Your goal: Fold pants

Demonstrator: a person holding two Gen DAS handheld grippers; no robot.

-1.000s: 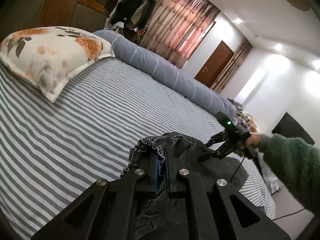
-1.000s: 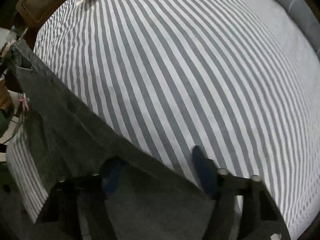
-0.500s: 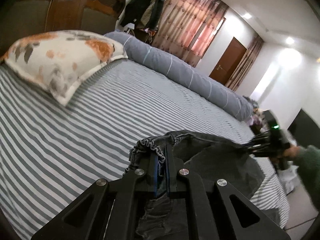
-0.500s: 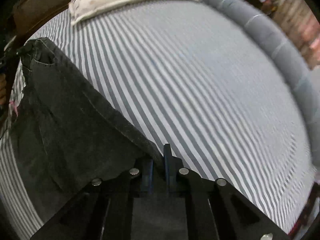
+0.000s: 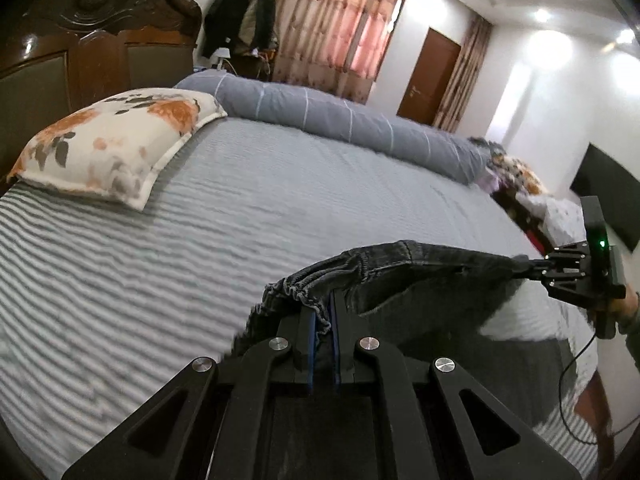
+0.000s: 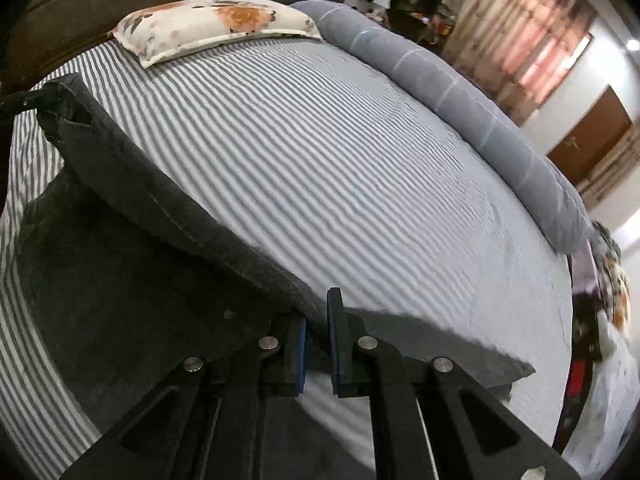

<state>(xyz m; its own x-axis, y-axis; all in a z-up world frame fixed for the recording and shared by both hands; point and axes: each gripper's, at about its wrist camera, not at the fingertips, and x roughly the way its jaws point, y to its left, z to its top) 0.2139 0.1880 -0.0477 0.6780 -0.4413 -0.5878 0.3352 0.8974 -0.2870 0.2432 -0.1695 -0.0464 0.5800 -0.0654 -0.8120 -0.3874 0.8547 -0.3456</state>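
- Left claw (image 5: 323,322) clamps the pants (image 5: 404,276) at the gathered waistband.
- Right claw (image 6: 318,334) clamps the opposite edge; the cloth hangs taut between them.
- Striped bed (image 6: 340,168) lies open ahead of both claws.

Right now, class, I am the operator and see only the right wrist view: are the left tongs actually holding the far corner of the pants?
Observer: Yes, the left tongs are shut on the pants, at the gathered elastic waistband.
Operator: Is my own unit powered?
Observer: A green light glows behind the right tongs.
Operator: Anything trailing?
Observer: A thin cable hangs below that handle.
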